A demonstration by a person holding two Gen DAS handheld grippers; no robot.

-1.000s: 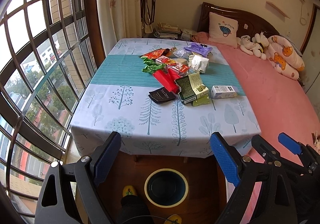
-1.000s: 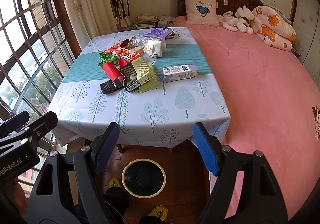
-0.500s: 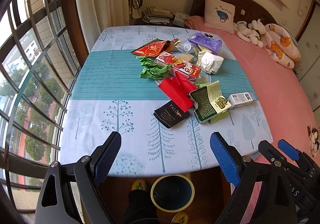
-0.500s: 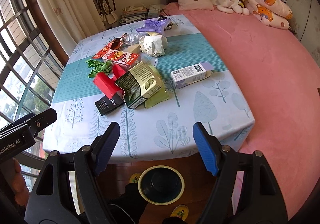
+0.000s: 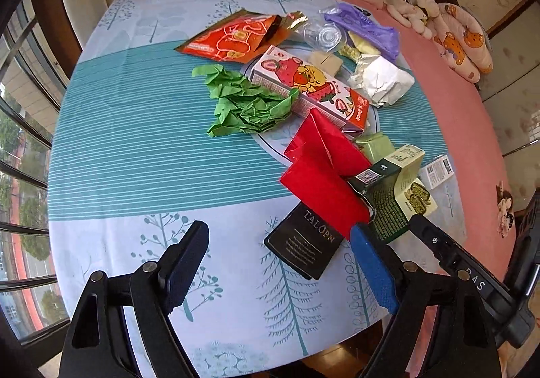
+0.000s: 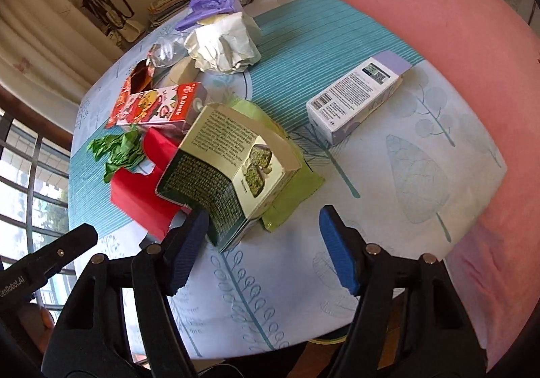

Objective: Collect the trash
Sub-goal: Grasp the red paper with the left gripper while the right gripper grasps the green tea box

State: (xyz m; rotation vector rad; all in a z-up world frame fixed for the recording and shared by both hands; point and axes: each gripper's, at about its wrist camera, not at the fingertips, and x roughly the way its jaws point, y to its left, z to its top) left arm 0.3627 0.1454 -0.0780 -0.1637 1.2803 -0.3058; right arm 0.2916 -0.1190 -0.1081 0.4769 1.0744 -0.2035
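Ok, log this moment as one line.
phase: approach | left hand-held gripper: open | right hand-held gripper: open, closing | nearest: green box

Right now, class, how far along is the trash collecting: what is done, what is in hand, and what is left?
Done: nothing visibly; the green paper, red paper, black card, green box and white box all lie on the table. In hand: nothing; the left hand-held gripper and right hand-held gripper are open, the right's jaws just narrowing near the green box. Left: everything.
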